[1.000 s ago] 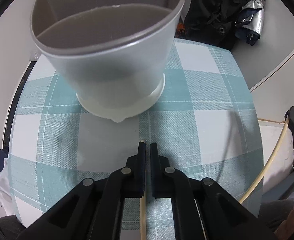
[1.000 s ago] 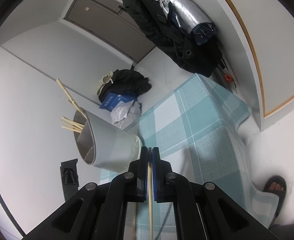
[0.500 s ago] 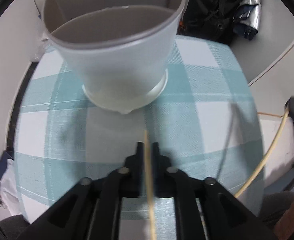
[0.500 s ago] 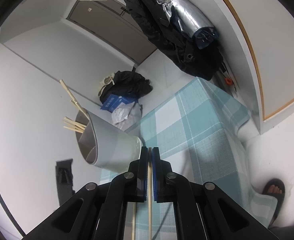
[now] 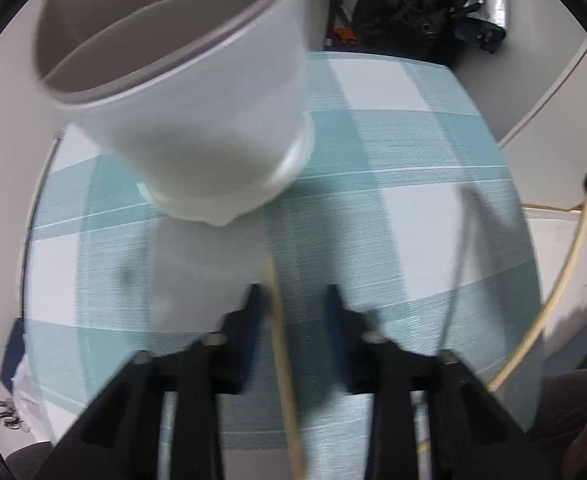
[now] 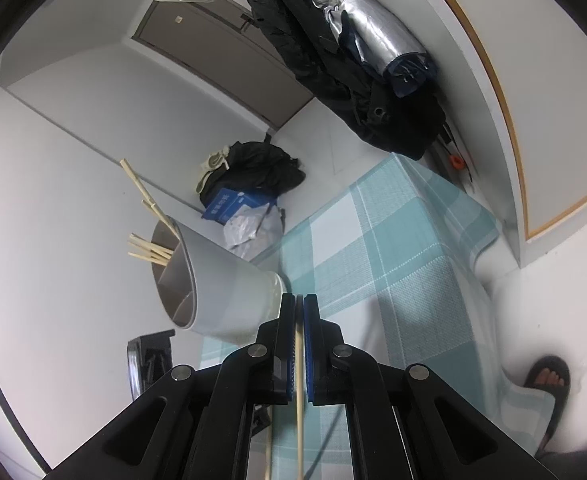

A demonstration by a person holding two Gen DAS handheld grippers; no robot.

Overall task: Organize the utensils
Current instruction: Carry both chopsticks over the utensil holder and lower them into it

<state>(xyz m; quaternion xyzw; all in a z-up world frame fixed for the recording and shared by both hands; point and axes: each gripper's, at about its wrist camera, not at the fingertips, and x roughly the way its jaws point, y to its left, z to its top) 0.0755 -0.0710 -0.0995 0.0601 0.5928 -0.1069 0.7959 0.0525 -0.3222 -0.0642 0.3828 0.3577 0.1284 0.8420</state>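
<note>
Several chopsticks stand in the holder on the counter | left gripper jaws just opened, chopstick loose between | right gripper clenched on another chopstick, undelivered

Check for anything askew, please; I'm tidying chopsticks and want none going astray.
Yes: one chopstick stands loose and slanted between the jaws of the left gripper, which have just been opening. It is short of the holder, not in it.
</note>
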